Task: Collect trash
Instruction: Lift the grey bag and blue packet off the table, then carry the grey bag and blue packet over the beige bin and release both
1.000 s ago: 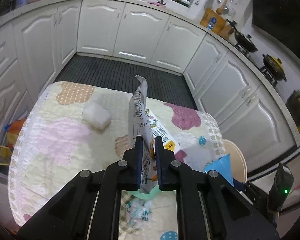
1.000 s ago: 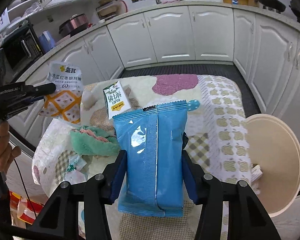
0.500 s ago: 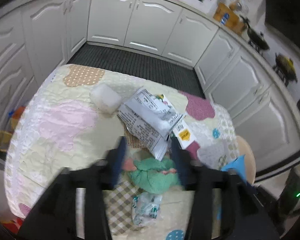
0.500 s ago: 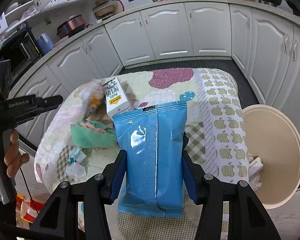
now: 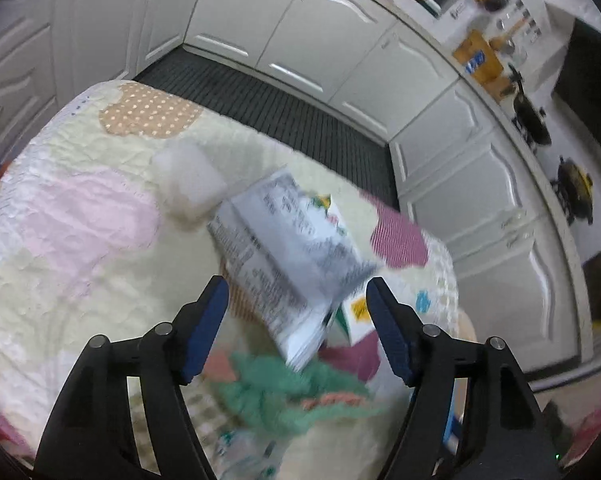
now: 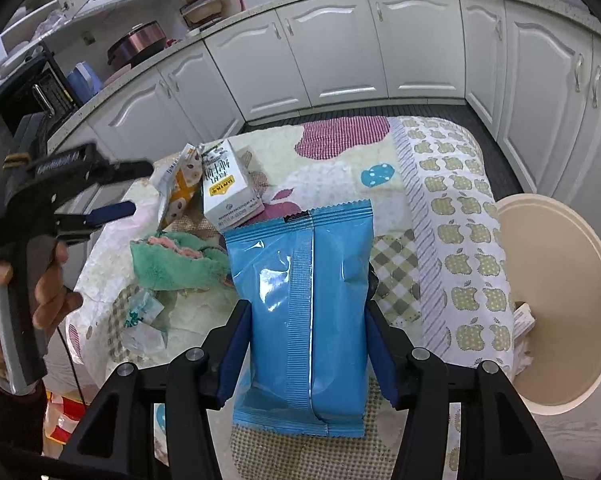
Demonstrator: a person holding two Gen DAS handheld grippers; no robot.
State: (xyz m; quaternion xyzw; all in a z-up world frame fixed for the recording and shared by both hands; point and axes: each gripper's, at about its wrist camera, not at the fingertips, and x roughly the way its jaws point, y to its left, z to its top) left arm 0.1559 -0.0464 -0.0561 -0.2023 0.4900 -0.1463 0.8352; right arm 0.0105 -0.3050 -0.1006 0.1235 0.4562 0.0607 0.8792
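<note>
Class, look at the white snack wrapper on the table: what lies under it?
The white snack wrapper leans on the milk carton, covering part of it. Its lower edge overlaps the green cloth. Anything else beneath it is hidden.

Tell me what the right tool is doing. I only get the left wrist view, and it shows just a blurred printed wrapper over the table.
Observer: The right tool is shut on a blue packet, gripped across its width.
Operator: Where is the bin?
Observer: In the right wrist view, a round beige bin stands beside the right edge of the table.
Operator: Anything in it?
Observer: The part of its inside that shows looks bare. A small box sits at its rim, next to the table.
</note>
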